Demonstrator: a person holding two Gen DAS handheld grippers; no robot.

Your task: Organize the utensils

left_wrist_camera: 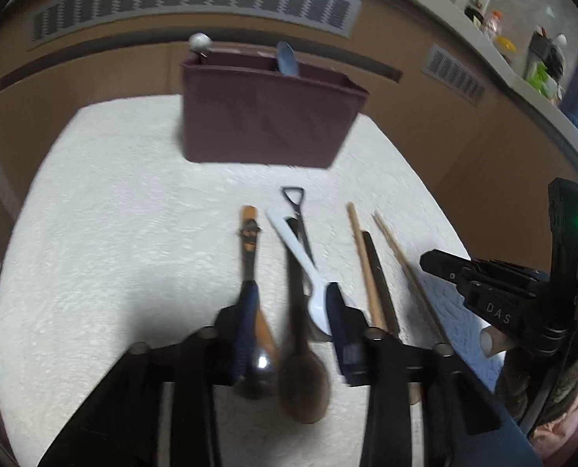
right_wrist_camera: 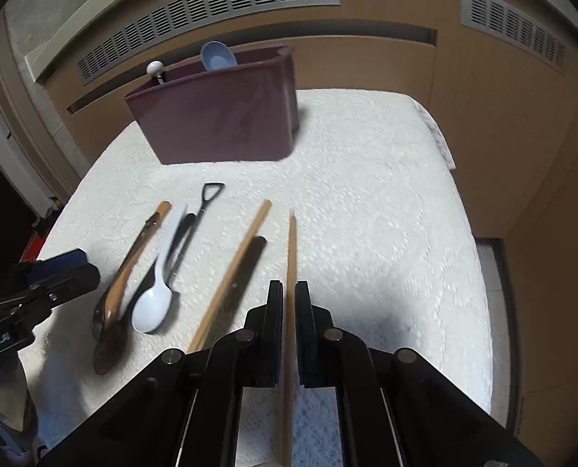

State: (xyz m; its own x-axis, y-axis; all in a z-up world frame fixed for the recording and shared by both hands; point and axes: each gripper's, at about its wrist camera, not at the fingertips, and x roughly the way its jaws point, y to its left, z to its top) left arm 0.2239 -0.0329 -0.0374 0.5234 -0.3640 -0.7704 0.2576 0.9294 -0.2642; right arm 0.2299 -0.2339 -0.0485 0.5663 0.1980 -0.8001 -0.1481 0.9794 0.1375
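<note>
A maroon utensil holder (left_wrist_camera: 265, 116) (right_wrist_camera: 219, 116) stands at the back of the white table and holds a blue spoon (left_wrist_camera: 287, 60) (right_wrist_camera: 217, 55) and a white-knobbed utensil (left_wrist_camera: 200, 42) (right_wrist_camera: 155, 68). Spoons lie in a row: a wooden-handled metal spoon (left_wrist_camera: 250, 257) (right_wrist_camera: 129, 264), a dark wooden spoon (left_wrist_camera: 302, 381), a white plastic spoon (left_wrist_camera: 300, 260) (right_wrist_camera: 154, 299) and a small black shovel-handled spoon (left_wrist_camera: 295, 210) (right_wrist_camera: 205, 202). Chopsticks (left_wrist_camera: 367, 264) (right_wrist_camera: 234, 272) lie to their right. My left gripper (left_wrist_camera: 293, 311) is open over the spoons. My right gripper (right_wrist_camera: 289, 299) is shut on one wooden chopstick (right_wrist_camera: 292, 257).
The white textured cloth (right_wrist_camera: 367, 214) covers the table. A wood-panelled wall with grey vents (left_wrist_camera: 195, 4) (right_wrist_camera: 211, 11) runs behind it. The table's right edge (right_wrist_camera: 483, 272) drops to the floor. A cluttered counter (left_wrist_camera: 522, 50) is at the far right.
</note>
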